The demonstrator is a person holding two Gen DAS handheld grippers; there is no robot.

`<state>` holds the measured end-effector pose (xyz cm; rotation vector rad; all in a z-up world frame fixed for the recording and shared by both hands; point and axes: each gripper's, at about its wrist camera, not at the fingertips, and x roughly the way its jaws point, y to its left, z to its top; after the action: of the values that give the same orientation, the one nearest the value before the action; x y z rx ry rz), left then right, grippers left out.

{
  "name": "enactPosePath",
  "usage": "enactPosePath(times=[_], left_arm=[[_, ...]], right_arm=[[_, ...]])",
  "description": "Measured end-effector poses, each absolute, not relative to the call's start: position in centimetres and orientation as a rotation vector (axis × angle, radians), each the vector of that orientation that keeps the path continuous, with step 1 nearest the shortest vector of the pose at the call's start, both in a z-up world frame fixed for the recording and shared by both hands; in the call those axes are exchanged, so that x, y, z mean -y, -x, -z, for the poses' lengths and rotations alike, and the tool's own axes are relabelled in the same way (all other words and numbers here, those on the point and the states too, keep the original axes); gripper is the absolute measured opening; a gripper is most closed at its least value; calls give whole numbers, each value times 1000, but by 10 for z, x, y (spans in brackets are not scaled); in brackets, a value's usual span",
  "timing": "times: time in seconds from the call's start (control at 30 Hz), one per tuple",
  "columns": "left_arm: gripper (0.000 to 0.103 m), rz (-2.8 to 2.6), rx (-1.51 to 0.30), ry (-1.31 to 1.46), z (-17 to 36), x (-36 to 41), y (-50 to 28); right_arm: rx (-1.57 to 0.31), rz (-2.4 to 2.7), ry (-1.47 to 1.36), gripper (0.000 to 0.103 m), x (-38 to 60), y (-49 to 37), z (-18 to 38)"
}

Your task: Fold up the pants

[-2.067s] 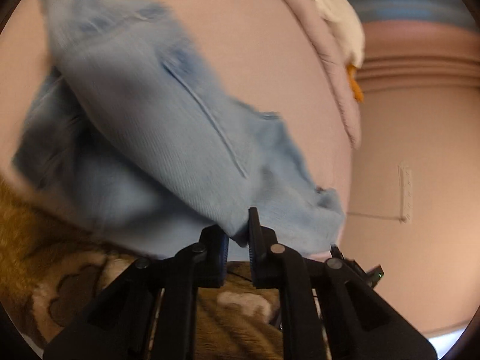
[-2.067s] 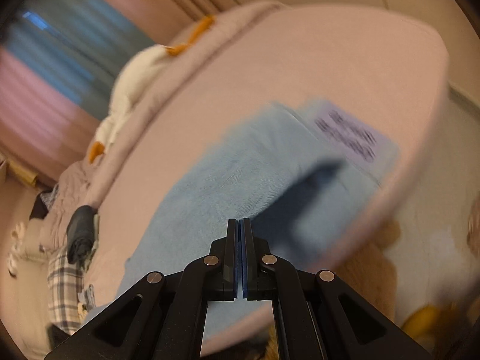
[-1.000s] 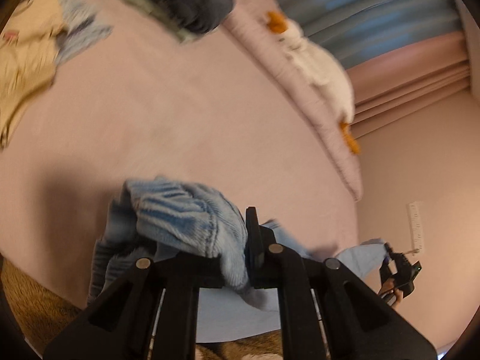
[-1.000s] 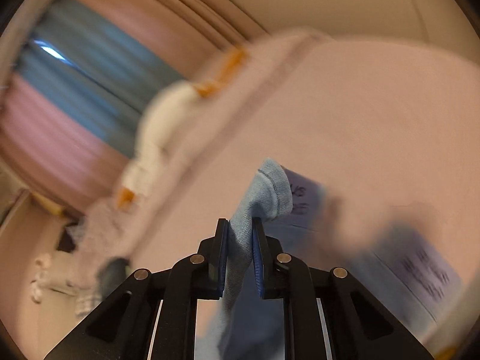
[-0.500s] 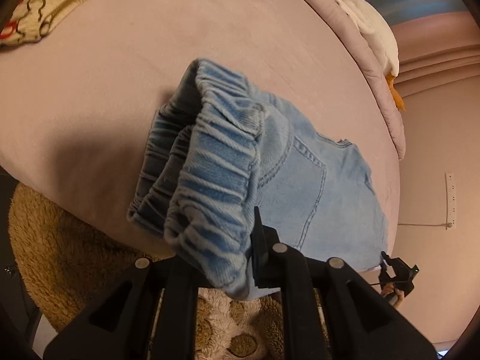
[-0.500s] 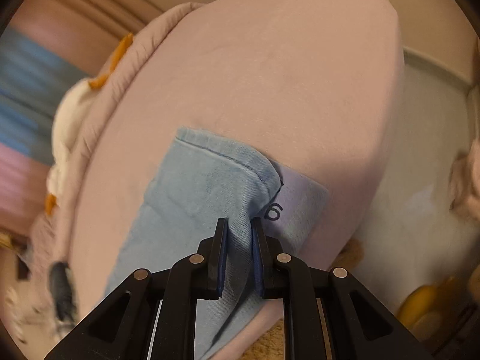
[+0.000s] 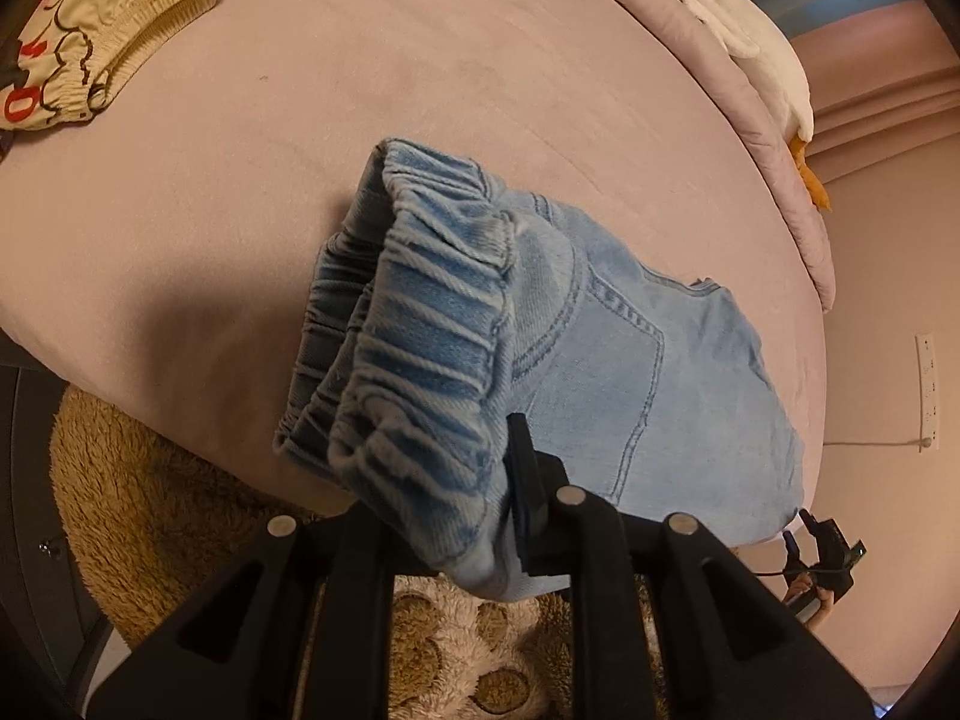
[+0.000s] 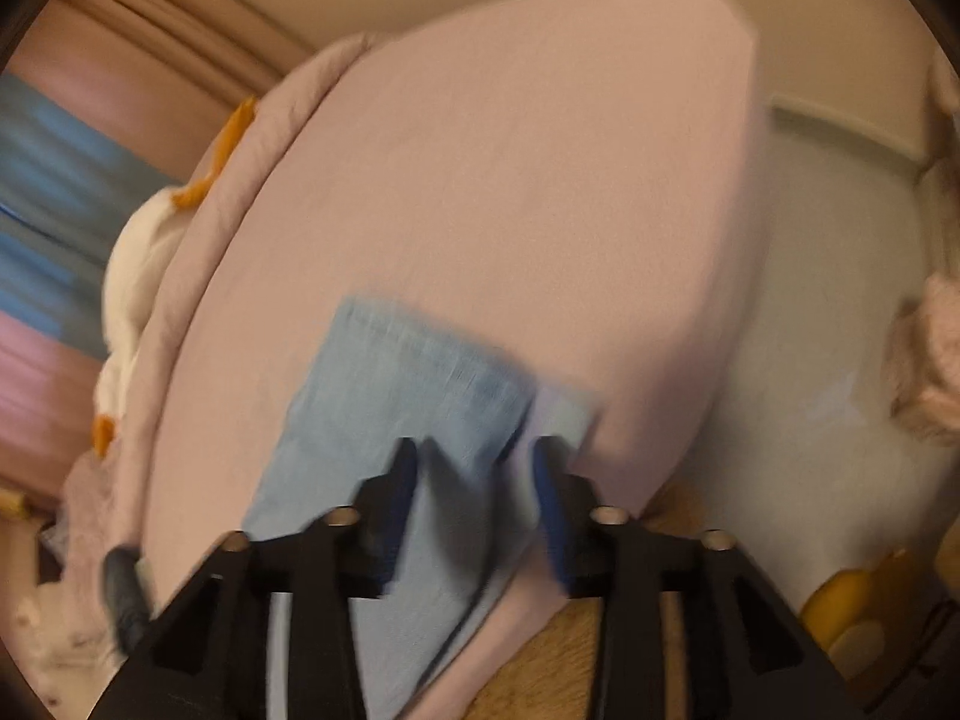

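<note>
The left gripper (image 7: 474, 480) grips the elastic waistband of the pants (image 7: 630, 372) at lower centre. The pants lie on the pink bed (image 7: 240, 192).

Little can be read. The yellow cloth (image 7: 90, 42) at the bed's far corner bears red and dark printed marks, one like a red ring or "0", but no word can be made out. The pants (image 7: 540, 348) show no readable label.

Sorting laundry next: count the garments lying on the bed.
2: the denim pants at the near edge, waistband in the left gripper, and a yellow printed garment at the far-left edge. Others may lie outside the frame.
</note>
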<state>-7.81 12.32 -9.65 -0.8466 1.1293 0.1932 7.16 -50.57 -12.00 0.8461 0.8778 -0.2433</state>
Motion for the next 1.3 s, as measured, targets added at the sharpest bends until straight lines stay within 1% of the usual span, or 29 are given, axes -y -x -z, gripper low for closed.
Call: enactPosePath(times=[0.2,0.3,0.37,0.4,0.43,0.47,0.5,0.63,0.73,0.8,0.87,0.97,1.03,1.07,1.1,1.2,1.23,1.27,1.3], left_arm=[[18,-195,-1137,855,97,-123,76],[18,-194,-1137,857,97,-124,76],[18,-198,-1135,848,96,-123,76],[18,-200,-1135,847,95,-122,76],[18,-201,-1134,848,95,-122,76],[18,-203,-1133,853,95,-123,77],[18,-203,-1133,854,94,-123,77],[18,-214,-1129,833,90,-124,76],[18,-225,-1136,806,88,-122,74],[18,-234,-1139,784,89,-119,73],[19,-244,-1134,771,88,-116,74],[19,-252,-1138,764,90,-115,74],[19,-252,-1143,760,90,-114,72],[19,-252,-1145,761,91,-115,72],[19,-251,-1145,764,91,-115,72],[19,-248,-1136,780,93,-115,73],[19,-247,-1133,790,94,-116,74],[19,-248,-1131,795,95,-116,75],[19,-248,-1129,798,95,-117,75]], right_arm=[[-832,171,-941,45,524,-78,125],[-832,132,-930,45,526,-91,130],[-868,97,-904,45,522,-102,132],[-895,90,-888,41,517,-107,134],[-915,101,-874,34,515,-102,135],[-931,116,-858,19,512,-101,134],[-926,115,-858,16,513,-94,131],[-837,142,-886,13,514,-73,103],[-807,276,-746,12,516,-71,85],[-853,364,-667,12,519,-77,89],[-899,352,-693,12,521,-78,97],[-909,278,-722,15,516,-70,104],[-925,273,-739,25,515,-62,110],[-934,274,-749,38,515,-60,114],[-942,275,-755,45,515,-58,118],[-960,258,-771,45,511,-61,125],[-967,248,-766,41,508,-62,125],[-969,254,-753,17,509,-62,125],[-968,276,-728,13,507,-63,124]])
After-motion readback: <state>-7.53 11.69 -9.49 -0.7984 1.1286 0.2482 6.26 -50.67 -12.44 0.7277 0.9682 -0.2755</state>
